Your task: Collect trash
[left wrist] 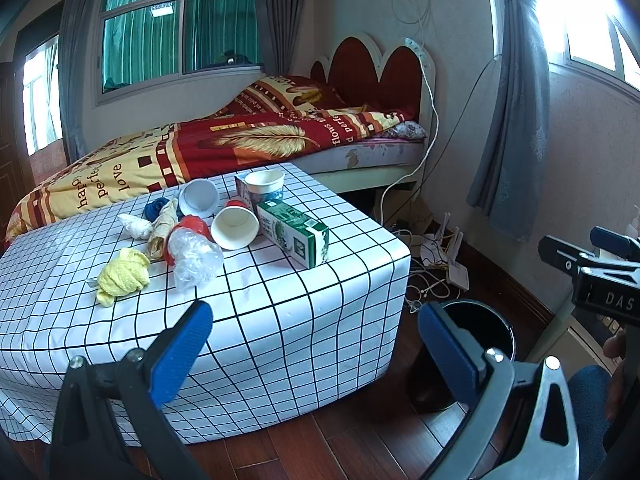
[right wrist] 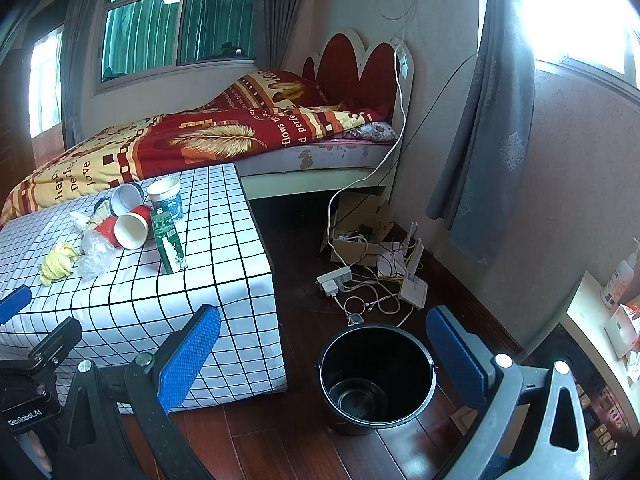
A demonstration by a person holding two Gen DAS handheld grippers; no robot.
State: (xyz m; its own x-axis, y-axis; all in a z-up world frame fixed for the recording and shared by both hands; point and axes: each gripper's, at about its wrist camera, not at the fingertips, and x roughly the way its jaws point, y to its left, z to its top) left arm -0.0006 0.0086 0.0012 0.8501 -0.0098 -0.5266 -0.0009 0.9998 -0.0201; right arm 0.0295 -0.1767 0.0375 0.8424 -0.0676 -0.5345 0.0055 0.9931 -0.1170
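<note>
The left gripper point(left wrist: 316, 344) hovers level, its blue-padded jaws spread wide and holding nothing — the trash sits ahead and left of them on the white grid-patterned table point(left wrist: 280, 312): a crumpled yellow cloth point(left wrist: 122, 277), clear crinkled plastic point(left wrist: 196, 258), a red paper cup point(left wrist: 236, 227), a green carton point(left wrist: 294, 233). The right gripper point(right wrist: 322, 354) is likewise gaping and empty — the round black bucket point(right wrist: 376, 376) stands on the floor between its jaws.

Trash pile point(left wrist: 192, 236) on table, bucket point(right wrist: 376, 376) upright
</note>
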